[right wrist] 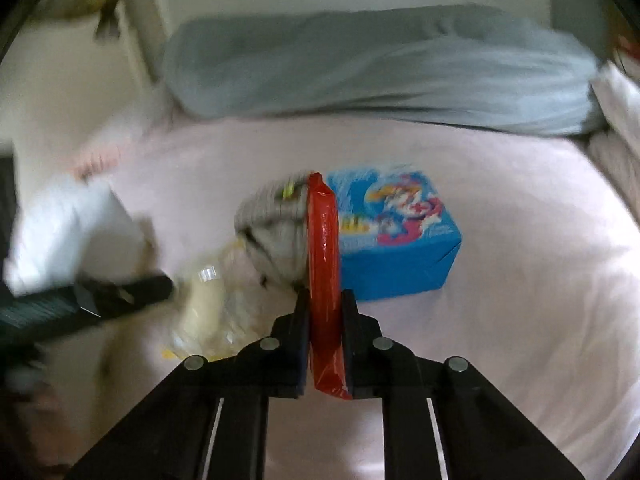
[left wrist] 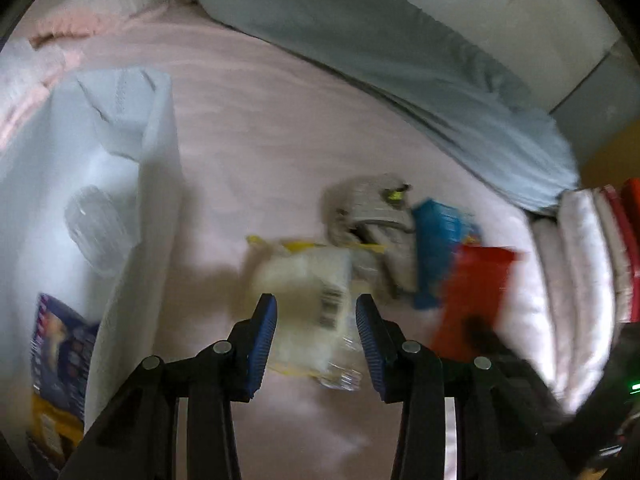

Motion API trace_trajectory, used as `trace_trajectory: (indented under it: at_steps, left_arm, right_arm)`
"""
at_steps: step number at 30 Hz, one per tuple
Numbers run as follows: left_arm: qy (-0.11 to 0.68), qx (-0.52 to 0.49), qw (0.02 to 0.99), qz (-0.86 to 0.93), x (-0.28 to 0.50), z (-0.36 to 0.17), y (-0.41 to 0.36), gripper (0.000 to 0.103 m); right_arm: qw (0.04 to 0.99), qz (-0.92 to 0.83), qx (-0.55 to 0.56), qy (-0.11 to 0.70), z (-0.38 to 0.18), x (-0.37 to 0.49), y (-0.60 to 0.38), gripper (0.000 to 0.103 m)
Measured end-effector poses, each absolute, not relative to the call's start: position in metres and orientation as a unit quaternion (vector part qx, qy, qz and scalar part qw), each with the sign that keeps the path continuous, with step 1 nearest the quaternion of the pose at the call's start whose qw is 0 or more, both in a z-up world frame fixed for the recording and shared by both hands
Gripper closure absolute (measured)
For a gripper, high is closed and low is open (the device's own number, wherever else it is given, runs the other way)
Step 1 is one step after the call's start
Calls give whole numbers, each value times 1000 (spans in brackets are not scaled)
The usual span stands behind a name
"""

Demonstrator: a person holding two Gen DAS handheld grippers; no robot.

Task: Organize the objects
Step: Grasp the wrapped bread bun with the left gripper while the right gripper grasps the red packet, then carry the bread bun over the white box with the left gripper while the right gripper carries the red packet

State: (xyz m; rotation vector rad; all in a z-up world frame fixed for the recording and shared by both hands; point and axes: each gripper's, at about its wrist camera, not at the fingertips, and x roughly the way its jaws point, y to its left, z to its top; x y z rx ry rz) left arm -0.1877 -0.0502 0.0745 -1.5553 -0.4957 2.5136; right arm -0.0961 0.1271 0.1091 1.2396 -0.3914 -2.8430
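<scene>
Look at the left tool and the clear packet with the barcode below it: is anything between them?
Nothing visible. The left tool stands open directly over the clear packet, with no object between them.

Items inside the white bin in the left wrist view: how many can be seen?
2. A clear plastic container lies midway along the white bin; a dark blue printed packet sits at its near end. More may be hidden.
</scene>
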Motion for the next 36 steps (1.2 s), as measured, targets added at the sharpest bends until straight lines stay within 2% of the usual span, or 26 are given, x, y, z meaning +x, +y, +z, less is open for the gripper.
trace_trajectory:
  at_steps: [3, 4, 5, 7, 9, 10, 12, 14, 17, 20, 31, 36]
  left_arm:
    - [-139, -528, 73, 835, -192, 67, -48, 63]
    - [-129, -533, 83, 832, -192, 64, -43, 56]
    - [-116, -536, 94, 831, -192, 61, -39, 41]
    - [-89, -532, 109, 835, -190, 54, -27, 24]
    - [-52, -535, 100, 837, -190, 44, -18, 17]
    - [-60, -532, 105, 838, -190, 42, -18, 13]
    - [-95, -528, 95, 838, -189, 39, -28, 17]
    - [-117, -524, 85, 839, -186, 40, -37, 36]
    - [-103, -519, 87, 844, -177, 49, -39, 42]
    - [-83, -501, 87, 857, -163, 60, -39, 44]
    - [-28, -399, 97, 911, -114, 170, -30, 44]
    - [-15, -377, 74, 923, -91, 204, -70, 44]
  right_arm:
    - [5, -916, 379, -133, 124, -90, 136, 89]
    - [6, -917, 376, -136, 127, -89, 137, 89]
    - [8, -917, 374, -140, 127, -90, 135, 89]
    - [19, -914, 375, -156, 126, -90, 136, 89]
    - [23, -910, 381, -160, 120, -100, 140, 89]
    - [22, -910, 383, -157, 118, -100, 140, 89]
    - [21, -911, 383, -151, 116, -100, 141, 89]
    - [25, -912, 379, -155, 117, -101, 139, 89]
    - [26, -913, 373, -164, 118, -101, 141, 89]
    - [34, -913, 371, -169, 120, -100, 139, 89]
    - [98, -893, 379, -221, 146, -83, 117, 89]
    - [121, -901, 370, -193, 172, -72, 84, 89]
